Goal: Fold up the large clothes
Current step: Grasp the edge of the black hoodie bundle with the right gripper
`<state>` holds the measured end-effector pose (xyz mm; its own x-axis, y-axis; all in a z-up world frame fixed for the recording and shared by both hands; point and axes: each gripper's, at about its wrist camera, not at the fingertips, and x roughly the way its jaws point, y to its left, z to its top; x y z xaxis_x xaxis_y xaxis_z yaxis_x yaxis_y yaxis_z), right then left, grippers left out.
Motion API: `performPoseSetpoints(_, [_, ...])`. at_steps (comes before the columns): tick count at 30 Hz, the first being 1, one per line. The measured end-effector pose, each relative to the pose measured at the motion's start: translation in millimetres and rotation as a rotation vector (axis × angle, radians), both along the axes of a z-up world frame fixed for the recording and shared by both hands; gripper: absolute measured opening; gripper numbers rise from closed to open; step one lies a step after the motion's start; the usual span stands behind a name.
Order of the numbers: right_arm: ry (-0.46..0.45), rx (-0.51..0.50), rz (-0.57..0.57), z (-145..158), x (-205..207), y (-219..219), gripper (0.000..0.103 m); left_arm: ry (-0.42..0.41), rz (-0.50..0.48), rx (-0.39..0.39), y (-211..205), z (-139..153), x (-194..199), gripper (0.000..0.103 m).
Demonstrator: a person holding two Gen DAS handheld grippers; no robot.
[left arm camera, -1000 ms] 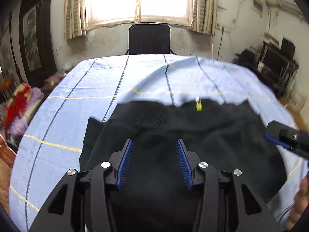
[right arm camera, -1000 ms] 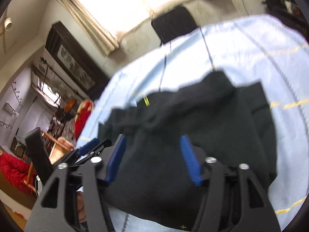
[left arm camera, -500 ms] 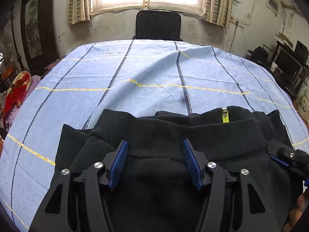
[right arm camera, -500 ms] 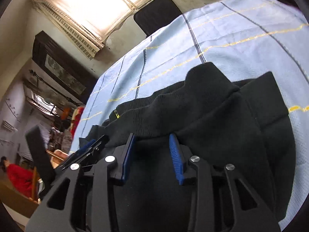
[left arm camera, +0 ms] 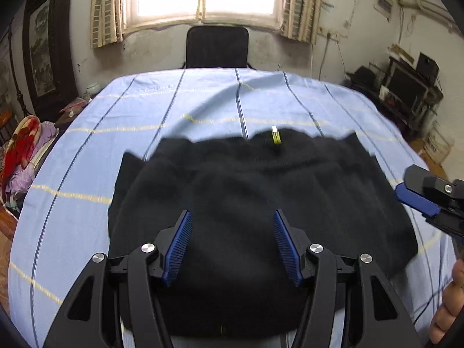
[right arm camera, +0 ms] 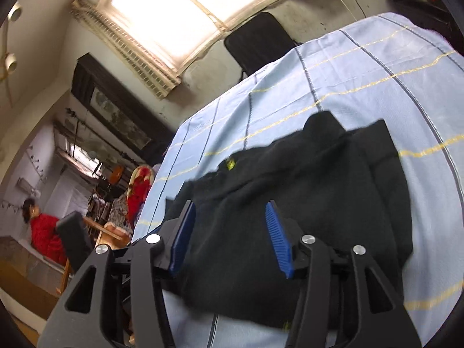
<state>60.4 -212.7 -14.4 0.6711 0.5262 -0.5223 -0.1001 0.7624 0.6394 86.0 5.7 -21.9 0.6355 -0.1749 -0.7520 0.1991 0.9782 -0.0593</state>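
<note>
Daylight from a curtained window falls on a tabletop (left arm camera: 203, 101) covered with a pale blue striped cloth, a dark chair (left arm camera: 217, 46) pushed against its far edge.

From the left wrist, the black garment (left arm camera: 319, 179) lies in a rumpled, partly folded heap on the near half of the cloth, a small yellow tag (left arm camera: 276, 138) at its far hem. The left gripper (left arm camera: 232, 242) hovers over the near part of the heap, its blue pads apart with only loose fabric showing between them, nothing pinched. At the right edge, the right gripper (left arm camera: 420, 200) comes in beside the garment.

From the right wrist, the same garment (right arm camera: 333, 179) spreads ahead, bunched toward its far corner. The right gripper (right arm camera: 229, 239) stands about half open; its jaws have just been opening, and no cloth is clamped.

The step looks like a pause between folds. Next, each gripper should probably pick an edge, close firmly on it, and carry it across to flatten and halve the pile.
</note>
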Motion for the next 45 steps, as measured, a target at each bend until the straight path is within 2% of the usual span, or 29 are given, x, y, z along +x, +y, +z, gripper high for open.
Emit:
performPoseSetpoints(2, [0.009, -0.011, 0.018, 0, -18, 4, 0.055, 0.000, 0.002, 0.020, 1, -5, -8, 0.059])
performPoseSetpoints(5, [0.044, 0.003, 0.037, -13, -30, 7, 0.056, 0.040, 0.003, 0.051, -2, -28, -11, 0.060])
performPoseSetpoints(8, [0.131, 0.011, 0.012, -43, -30, 6, 0.056, 0.006, 0.011, 0.115, -10, -40, -10, 0.063])
performPoseSetpoints(11, [0.169, 0.039, 0.020, -65, -22, 2, 0.055, 0.009, 0.027, 0.110, -10, -43, -7, 0.064])
performPoseSetpoints(14, [0.160, 0.043, 0.020, -62, -23, 1, 0.055, 0.009, 0.030, 0.111, -10, -42, -6, 0.064])
performPoseSetpoints(17, [0.158, 0.067, 0.004, -58, -31, -7, 0.057, 0.035, 0.036, 0.077, -7, -28, -7, 0.060])
performPoseSetpoints(19, [0.137, 0.098, -0.017, -50, -45, -17, 0.057, 0.011, 0.021, 0.045, -10, -15, -10, 0.060])
performPoseSetpoints(22, [0.105, 0.141, -0.069, -42, -70, -36, 0.057, -0.031, 0.007, 0.041, -23, -3, -10, 0.060])
performPoseSetpoints(25, [0.123, 0.182, -0.121, -45, -89, -51, 0.058, 0.025, -0.004, 0.022, -31, -23, 1, 0.061])
performPoseSetpoints(26, [0.130, 0.190, -0.137, -47, -94, -54, 0.058, 0.044, 0.004, 0.029, -31, -35, 5, 0.064])
performPoseSetpoints(27, [0.141, 0.193, -0.159, -50, -99, -58, 0.058, 0.000, 0.006, 0.057, -31, -42, 3, 0.064])
performPoseSetpoints(28, [0.150, 0.191, -0.178, -52, -102, -60, 0.058, -0.010, -0.004, 0.074, -32, -42, 1, 0.064])
performPoseSetpoints(35, [0.238, 0.210, -0.321, -77, -107, -64, 0.060, 0.019, 0.003, 0.030, -24, -41, 3, 0.063])
performPoseSetpoints(37, [0.251, 0.218, -0.338, -82, -104, -66, 0.060, 0.038, 0.009, -0.024, -15, -33, 2, 0.063])
performPoseSetpoints(39, [0.262, 0.214, -0.358, -84, -98, -64, 0.061, 0.023, 0.021, -0.071, -4, -23, 3, 0.063])
performPoseSetpoints(41, [0.267, 0.205, -0.371, -83, -91, -63, 0.060, 0.004, 0.033, -0.084, 1, -17, 5, 0.063])
performPoseSetpoints(45, [0.275, 0.184, -0.398, -81, -79, -58, 0.061, 0.081, 0.047, -0.124, 8, -32, 19, 0.061])
